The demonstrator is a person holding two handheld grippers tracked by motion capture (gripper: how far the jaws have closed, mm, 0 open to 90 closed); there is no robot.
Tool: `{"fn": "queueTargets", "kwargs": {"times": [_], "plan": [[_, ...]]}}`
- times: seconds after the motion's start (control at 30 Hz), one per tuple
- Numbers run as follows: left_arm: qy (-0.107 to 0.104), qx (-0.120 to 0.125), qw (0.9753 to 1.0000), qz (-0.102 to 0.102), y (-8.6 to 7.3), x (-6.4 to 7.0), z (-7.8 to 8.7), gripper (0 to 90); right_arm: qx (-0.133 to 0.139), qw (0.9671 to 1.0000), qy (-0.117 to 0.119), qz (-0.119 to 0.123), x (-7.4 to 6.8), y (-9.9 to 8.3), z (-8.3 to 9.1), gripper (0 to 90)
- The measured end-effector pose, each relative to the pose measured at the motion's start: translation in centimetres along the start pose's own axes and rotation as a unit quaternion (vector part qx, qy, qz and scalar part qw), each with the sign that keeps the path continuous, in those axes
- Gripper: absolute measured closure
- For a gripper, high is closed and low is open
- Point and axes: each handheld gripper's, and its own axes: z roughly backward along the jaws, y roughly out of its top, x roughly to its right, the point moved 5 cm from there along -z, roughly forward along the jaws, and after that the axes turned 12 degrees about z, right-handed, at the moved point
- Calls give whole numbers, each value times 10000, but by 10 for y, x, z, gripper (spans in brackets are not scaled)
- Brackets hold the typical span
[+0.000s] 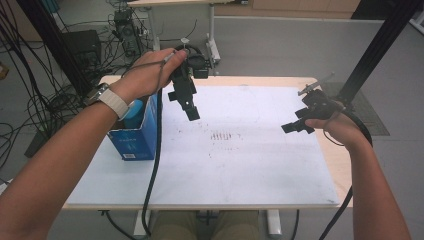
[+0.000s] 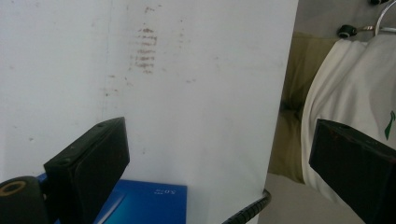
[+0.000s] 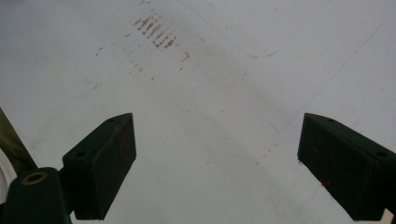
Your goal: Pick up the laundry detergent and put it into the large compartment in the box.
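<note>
My left gripper [image 1: 184,104] hangs above the back left of the white table sheet [image 1: 260,165], just right of an open blue box [image 1: 134,140]. In the left gripper view its jaws stand wide apart with nothing between them [image 2: 219,140], and the blue box [image 2: 149,203] lies below them. My right gripper [image 1: 295,122] hovers over the sheet's right side. It is also open and empty [image 3: 217,135], looking down at the bare sheet [image 3: 210,93].
Reddish-brown smears [image 1: 225,136] mark the sheet's middle, and the smears [image 2: 145,49] [image 3: 154,30] show in both gripper views. Something light blue [image 1: 132,110] sits inside the box. A black cable [image 1: 155,165] trails off the front edge. Black frame posts [image 1: 380,45] stand at the back corners.
</note>
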Motion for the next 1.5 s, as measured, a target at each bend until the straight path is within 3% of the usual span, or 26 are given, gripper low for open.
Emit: {"fn": "queueTargets", "kwargs": {"times": [0.4, 0.9, 1.5], "plan": [[10, -84, 9997, -242, 8, 4, -16, 56, -2, 10000, -1, -29, -1, -1, -2, 116], [-9, -133, 9996, -265, 9, 3, -27, 55, -4, 10000, 20, -60, 2, -4, -5, 115], [19, -101, 9997, -216, 7, 5, -26, 53, -3, 10000, 19, -68, 2, -5, -6, 115]]}}
